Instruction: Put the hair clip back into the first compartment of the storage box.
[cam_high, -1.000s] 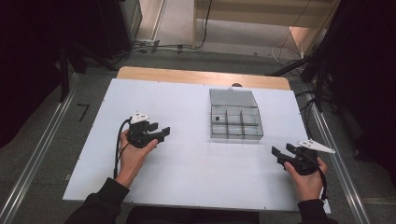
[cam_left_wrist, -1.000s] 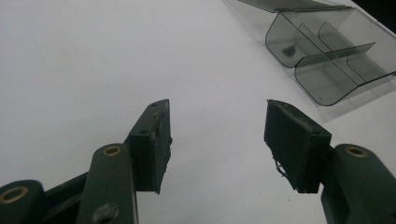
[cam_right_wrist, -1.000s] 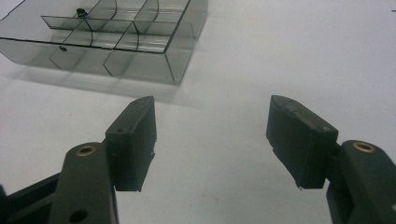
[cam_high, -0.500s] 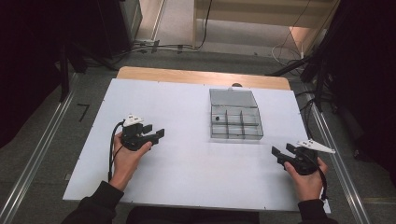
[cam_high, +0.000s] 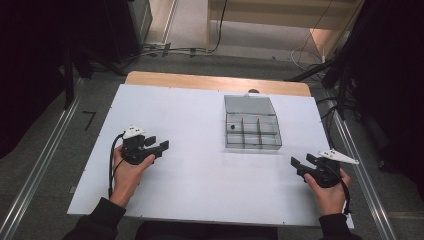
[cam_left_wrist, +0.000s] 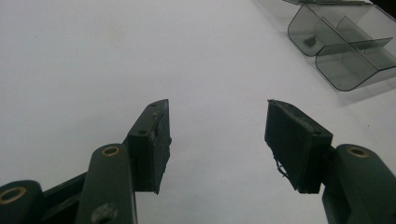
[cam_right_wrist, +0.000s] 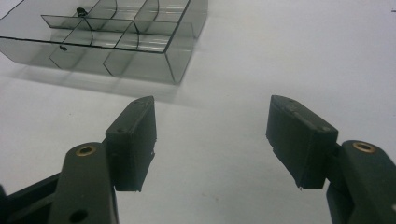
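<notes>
Both claws are wide open with nothing in them: left claw (cam_high: 161, 146) well left of the clear compartment box (cam_high: 252, 129), right claw (cam_high: 301, 164) just off its near right corner on the white surface (cam_high: 200, 190). That box looks light and slippery, so a sideways bump from either claw could probably skid it or jolt the tiny dark bit (cam_high: 232, 127) in one compartment.

— From the high view we look forward and down from above the person's side, taking in the whole white table (cam_high: 200, 190) with the floor beyond it.

— And on the left gripper (cam_left_wrist: 217, 140) we ride low, close to the tabletop, looking along its jaws toward the clear compartment box (cam_left_wrist: 341, 44) at upper right.

— The right gripper (cam_right_wrist: 210, 140) does likewise, with the box (cam_right_wrist: 112, 42) nearer, at upper left. All three views share that box (cam_high: 252, 129).
</notes>
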